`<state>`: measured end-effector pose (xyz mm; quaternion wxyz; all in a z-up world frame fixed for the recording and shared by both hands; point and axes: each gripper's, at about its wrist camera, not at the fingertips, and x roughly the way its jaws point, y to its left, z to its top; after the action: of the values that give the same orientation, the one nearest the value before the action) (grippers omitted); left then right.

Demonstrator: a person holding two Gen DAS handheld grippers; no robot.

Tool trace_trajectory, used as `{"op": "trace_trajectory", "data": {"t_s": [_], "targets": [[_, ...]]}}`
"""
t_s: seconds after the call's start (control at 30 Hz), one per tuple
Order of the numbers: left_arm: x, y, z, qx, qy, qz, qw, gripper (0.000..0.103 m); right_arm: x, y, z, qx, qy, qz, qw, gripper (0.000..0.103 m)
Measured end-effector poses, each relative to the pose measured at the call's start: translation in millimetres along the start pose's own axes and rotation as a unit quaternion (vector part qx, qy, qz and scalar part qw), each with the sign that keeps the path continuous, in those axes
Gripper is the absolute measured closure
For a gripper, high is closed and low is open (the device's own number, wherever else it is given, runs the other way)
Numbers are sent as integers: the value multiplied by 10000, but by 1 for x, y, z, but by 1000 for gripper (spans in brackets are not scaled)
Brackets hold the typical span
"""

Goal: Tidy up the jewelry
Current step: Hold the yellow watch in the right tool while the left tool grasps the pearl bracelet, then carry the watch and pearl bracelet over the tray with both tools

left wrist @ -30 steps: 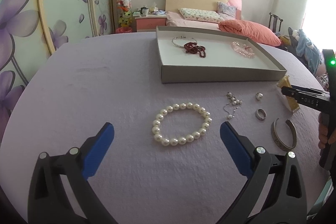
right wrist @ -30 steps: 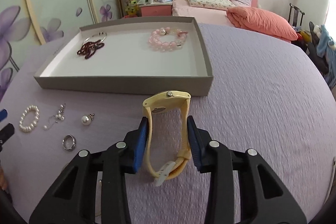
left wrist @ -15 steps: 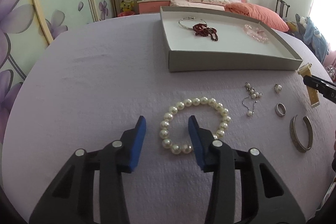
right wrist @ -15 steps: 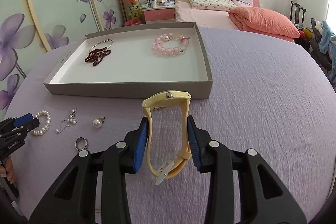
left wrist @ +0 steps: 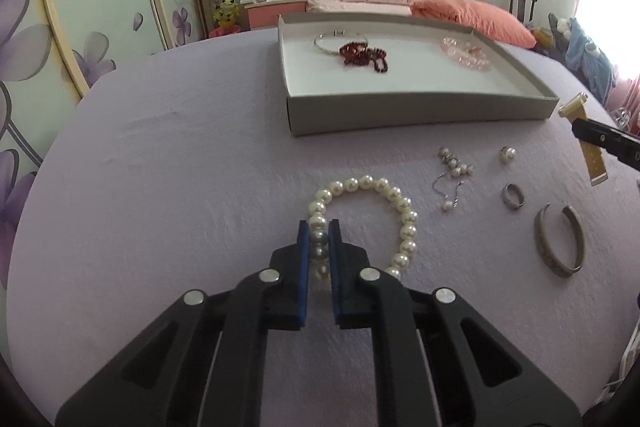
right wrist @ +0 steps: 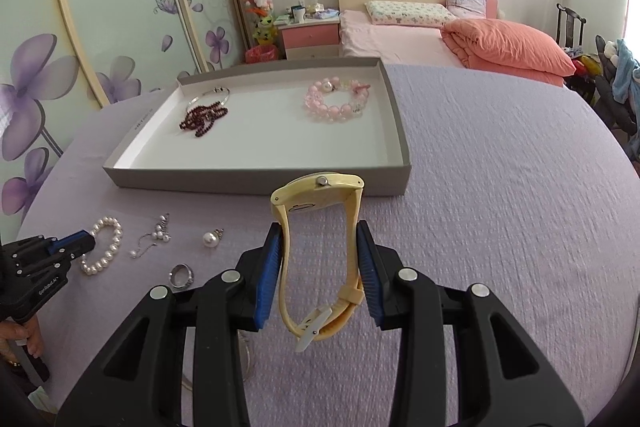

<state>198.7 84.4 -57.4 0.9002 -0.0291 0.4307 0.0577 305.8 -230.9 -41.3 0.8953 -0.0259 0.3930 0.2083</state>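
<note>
Reaching low over the purple cloth (left wrist: pixel 168 187), the left gripper (left wrist: pixel 319 231) lies nearly level with the table, its blue pads pinched tight on the near-left beads of the pearl bracelet (left wrist: pixel 372 215), which rests flat on the cloth at the 6 o'clock side of the gray tray (left wrist: pixel 416 107). A second ago those jaws stood wide apart on either side of the bracelet; half a second ago they had narrowed around its edge, and now they are closed on the beads. The right gripper (right wrist: pixel 319 247) is held above the cloth, clamped on the strap of a yellow watch (right wrist: pixel 320 227) that stands upright with its face toward the tray; its grip is unchanged, though the tray now sits a little farther off in its view. Inside the tray lie a dark red bead string (right wrist: pixel 202 115) beside a thin silver bangle (right wrist: pixel 210 95) at 10 o'clock and a pink bracelet (right wrist: pixel 336 101) at 1 o'clock. On the cloth at 3 o'clock from the pearls lie a pearl chain (left wrist: pixel 452 175), a pearl stud (left wrist: pixel 507 154), a ring (left wrist: pixel 513 196) and an open silver cuff (left wrist: pixel 558 245).
</note>
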Motion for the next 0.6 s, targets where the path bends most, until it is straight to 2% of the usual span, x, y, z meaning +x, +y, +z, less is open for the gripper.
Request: {"op": "trace_trajectory", "data": {"t_s": [0.33, 0.6], "targets": [[-68, -2, 27, -129, -987, -536, 9936, 94, -20, 7, 7, -23, -256, 164, 9995, 65], [-95, -11, 36, -138, -1317, -645, 9891, 94, -27, 19, 4, -113, -318, 306, 9990, 65]]}}
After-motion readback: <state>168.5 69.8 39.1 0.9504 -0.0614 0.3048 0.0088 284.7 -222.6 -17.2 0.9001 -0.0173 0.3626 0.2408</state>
